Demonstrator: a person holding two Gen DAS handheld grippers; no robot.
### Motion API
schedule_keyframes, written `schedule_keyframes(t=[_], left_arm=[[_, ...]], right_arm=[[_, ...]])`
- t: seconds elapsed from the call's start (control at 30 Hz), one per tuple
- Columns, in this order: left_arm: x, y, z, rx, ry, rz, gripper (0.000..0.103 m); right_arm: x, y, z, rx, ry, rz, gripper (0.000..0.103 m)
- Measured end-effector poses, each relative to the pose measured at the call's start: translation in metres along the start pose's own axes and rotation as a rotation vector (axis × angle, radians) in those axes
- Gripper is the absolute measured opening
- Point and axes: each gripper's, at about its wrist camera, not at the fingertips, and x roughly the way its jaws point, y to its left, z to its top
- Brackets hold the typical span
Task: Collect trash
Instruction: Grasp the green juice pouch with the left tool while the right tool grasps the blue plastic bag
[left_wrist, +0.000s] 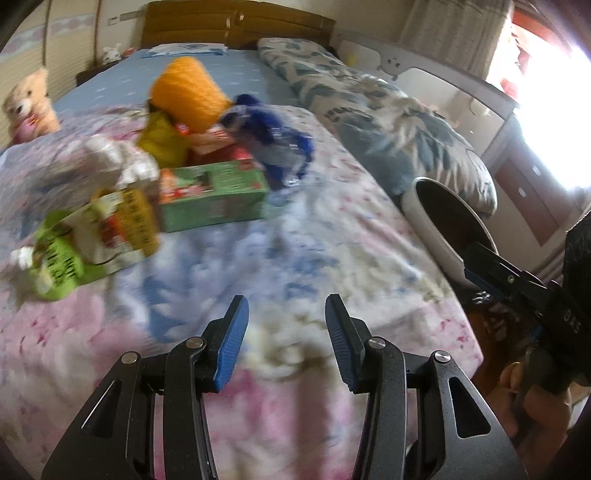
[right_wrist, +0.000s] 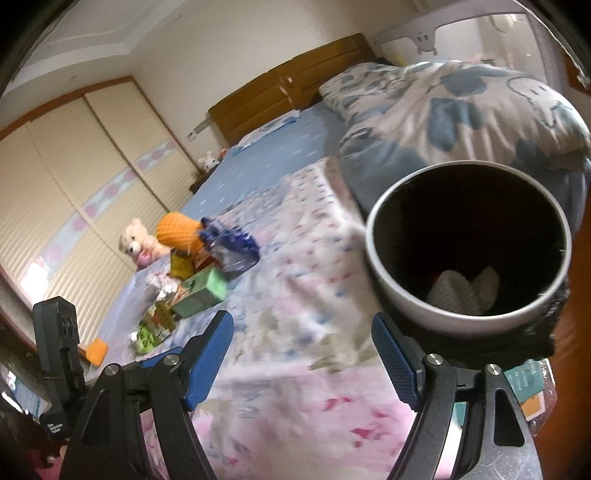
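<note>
A pile of trash lies on the floral bedspread: a green carton (left_wrist: 214, 195), a lime-green torn box (left_wrist: 85, 240), a crumpled blue wrapper (left_wrist: 269, 140), a yellow packet (left_wrist: 162, 140) and white crumpled paper (left_wrist: 110, 158). The pile shows in the right wrist view too, with the green carton (right_wrist: 203, 291) and blue wrapper (right_wrist: 229, 243). A white bin (right_wrist: 469, 247) with a dark inside stands at the bed's right edge, holding white scraps; it also shows in the left wrist view (left_wrist: 443, 229). My left gripper (left_wrist: 286, 343) is open and empty over the bedspread. My right gripper (right_wrist: 303, 358) is open and empty, next to the bin.
An orange knitted thing (left_wrist: 188, 92) stands behind the pile. A teddy bear (left_wrist: 27, 103) sits at the far left. A folded blue-patterned quilt (left_wrist: 380, 118) lies along the right. A wooden headboard (left_wrist: 236, 22) is at the back. A wardrobe (right_wrist: 74, 177) stands left.
</note>
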Motion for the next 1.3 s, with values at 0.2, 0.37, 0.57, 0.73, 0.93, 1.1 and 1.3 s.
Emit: schedule_keyframes(t=[0.2,0.37,0.57,0.73,0.93,1.1,1.3], left_arm=[[-0.009,0.032,-0.006,-0.056,-0.007,0.036,0.046],[-0.015,0.057,-0.011,-0.097,-0.007,0.064,0.047],[-0.022,0.088,-0.015,-0.164,-0.013,0.100,0.049],[-0.026,0.109,-0.016,-0.217,-0.018,0.124,0.057],[-0.029,0.130,-0.013,-0.297,-0.028,0.099,0.067],[-0.026,0.143,-0.004,-0.348,-0.039,0.076,0.073],[-0.019,0.157,0.010,-0.387,-0.045,0.076,0.076]], right_arm=[[0.016,0.023,-0.006,-0.035,0.031,0.029,0.080],[0.030,0.042,-0.009,-0.067,0.056,0.051,0.081],[0.044,0.058,-0.007,-0.101,0.073,0.070,0.081],[0.056,0.069,-0.003,-0.133,0.082,0.081,0.081],[0.069,0.076,0.003,-0.153,0.091,0.089,0.081],[0.079,0.080,0.010,-0.168,0.095,0.093,0.082],[0.097,0.084,0.024,-0.198,0.097,0.094,0.083]])
